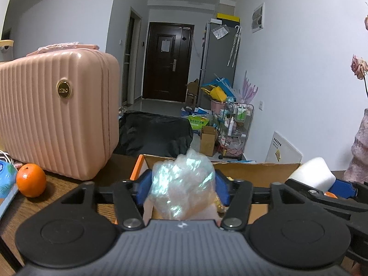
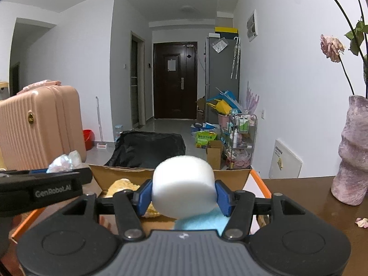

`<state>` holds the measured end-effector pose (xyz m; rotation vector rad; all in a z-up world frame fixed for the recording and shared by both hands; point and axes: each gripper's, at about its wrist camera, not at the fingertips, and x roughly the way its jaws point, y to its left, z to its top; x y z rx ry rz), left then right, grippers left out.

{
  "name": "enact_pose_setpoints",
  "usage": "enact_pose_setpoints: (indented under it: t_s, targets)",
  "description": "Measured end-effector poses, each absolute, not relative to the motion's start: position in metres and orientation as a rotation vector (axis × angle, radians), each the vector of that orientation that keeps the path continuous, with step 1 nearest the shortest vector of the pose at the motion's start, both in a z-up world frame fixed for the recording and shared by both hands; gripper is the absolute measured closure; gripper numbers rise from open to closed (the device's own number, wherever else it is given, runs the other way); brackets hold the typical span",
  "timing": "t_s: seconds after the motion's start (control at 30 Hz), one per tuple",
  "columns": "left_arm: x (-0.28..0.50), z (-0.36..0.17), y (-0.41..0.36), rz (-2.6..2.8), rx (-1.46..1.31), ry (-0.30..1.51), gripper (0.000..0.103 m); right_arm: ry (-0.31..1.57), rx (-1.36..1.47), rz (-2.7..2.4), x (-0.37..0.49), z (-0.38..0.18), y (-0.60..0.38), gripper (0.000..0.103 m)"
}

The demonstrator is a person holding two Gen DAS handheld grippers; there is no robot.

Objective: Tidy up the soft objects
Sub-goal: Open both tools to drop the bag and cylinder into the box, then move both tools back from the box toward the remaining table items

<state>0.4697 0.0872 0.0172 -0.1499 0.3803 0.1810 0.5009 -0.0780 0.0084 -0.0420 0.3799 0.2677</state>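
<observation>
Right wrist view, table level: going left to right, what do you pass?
Pink suitcase → left hand-held gripper holding crumpled iridescent plastic → yellow plush in the cardboard box → white foam cylinder in the right hand-held gripper → mauve vase.

I'm getting soft, even indoor light in both feeds, cool and a little dim, with no hard shadows. A pale sheen sits on the ribbed pink hard-shell suitcase (image 1: 57, 115), and the crumpled iridescent plastic wrap (image 1: 184, 184) throws greenish glints. The fisheye bends the white walls (image 2: 287, 80) and blackens the corners. The near black gripper housing (image 2: 181, 248) looks slightly soft.
</observation>
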Motion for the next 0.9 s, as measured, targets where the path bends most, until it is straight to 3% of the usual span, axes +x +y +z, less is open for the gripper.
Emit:
enact_pose_setpoints:
  t_s: [0.17, 0.4, 0.47, 0.9]
  targets:
    - [0.468, 0.018, 0.091, 0.193, -0.159, 0.373, 0.023, 0.383, -0.054, 0.235, 0.502, 0.006, -0.078, 0.022]
    - [0.463, 0.019, 0.089, 0.217, -0.16, 0.358, 0.005, 0.387, -0.053, 0.213, 0.501, 0.007, -0.081, 0.004]
    - [0.462, 0.02, 0.091, 0.236, -0.162, 0.353, 0.0, 0.388, -0.056, 0.203, 0.501, 0.007, -0.08, 0.002]
    - [0.461, 0.018, 0.1, 0.26, -0.195, 0.376, 0.0, 0.399, -0.037, 0.206, 0.502, 0.007, -0.087, 0.0]
